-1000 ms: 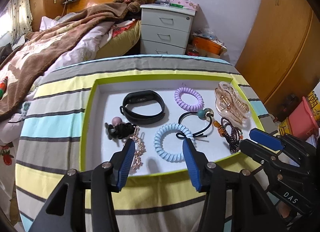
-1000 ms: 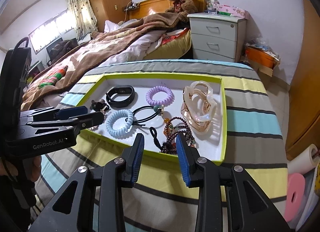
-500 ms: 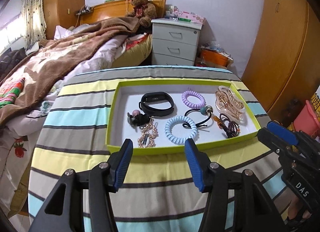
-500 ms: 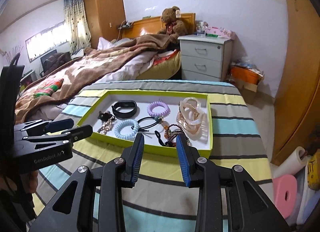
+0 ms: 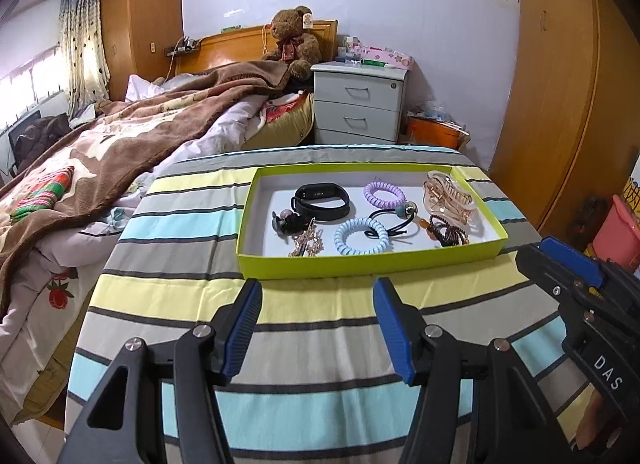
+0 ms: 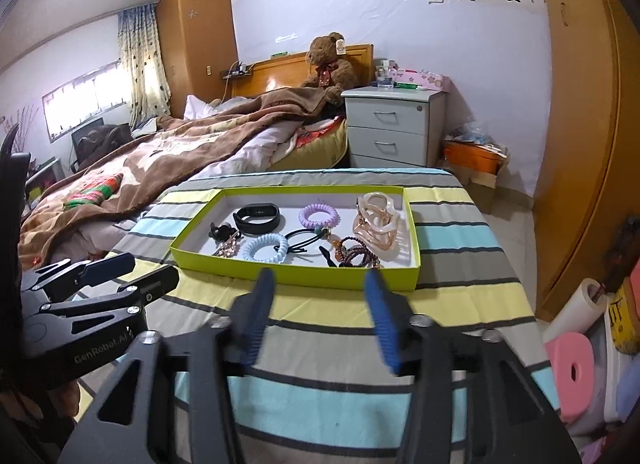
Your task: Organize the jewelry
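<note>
A lime-green tray lies on the striped table. It holds a black wristband, a purple coil tie, a blue coil tie, a black elastic with beads, a clear claw clip, dark bead bracelets and a gold hairpin. My left gripper hovers short of the tray's near wall, its jaws opening with nothing between them. My right gripper also hangs before the tray, jaws opening and empty.
The striped cloth covers a round table. A bed with a brown blanket lies to the left. A white nightstand stands behind, a wooden wardrobe at the right. Pink items sit on the floor at the right.
Both grippers have drawn back from the tray and tilted up, so the tray looks smaller and farther. The right jaws have spread wider; the left jaws widened a little.
</note>
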The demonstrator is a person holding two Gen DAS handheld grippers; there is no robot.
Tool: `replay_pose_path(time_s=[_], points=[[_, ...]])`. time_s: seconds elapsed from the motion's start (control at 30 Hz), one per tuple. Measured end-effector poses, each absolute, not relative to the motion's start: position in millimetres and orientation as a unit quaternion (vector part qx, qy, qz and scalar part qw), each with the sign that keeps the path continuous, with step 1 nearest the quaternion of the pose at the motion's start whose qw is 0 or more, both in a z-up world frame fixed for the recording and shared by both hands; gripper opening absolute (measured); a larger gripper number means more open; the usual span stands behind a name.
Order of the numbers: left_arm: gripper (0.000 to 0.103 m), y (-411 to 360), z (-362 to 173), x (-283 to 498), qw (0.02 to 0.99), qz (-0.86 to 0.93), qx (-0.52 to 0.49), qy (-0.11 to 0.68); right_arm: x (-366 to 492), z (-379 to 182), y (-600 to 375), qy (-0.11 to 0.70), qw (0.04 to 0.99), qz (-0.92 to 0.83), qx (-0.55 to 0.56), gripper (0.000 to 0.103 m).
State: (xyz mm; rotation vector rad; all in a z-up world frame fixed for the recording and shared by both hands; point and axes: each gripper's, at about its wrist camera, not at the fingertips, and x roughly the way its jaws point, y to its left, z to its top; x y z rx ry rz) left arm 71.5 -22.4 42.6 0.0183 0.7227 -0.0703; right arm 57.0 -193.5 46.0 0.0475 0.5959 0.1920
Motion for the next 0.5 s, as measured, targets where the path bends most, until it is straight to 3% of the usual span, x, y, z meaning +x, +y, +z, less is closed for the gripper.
replay_pose_path(time_s=[0.5], points=[[0.06,-14.3,33.9,51.1,0.941,0.0,0.005,0.339,46.7,38.9,-192.5,0.291,0.953,0.079,0.038,0.05]])
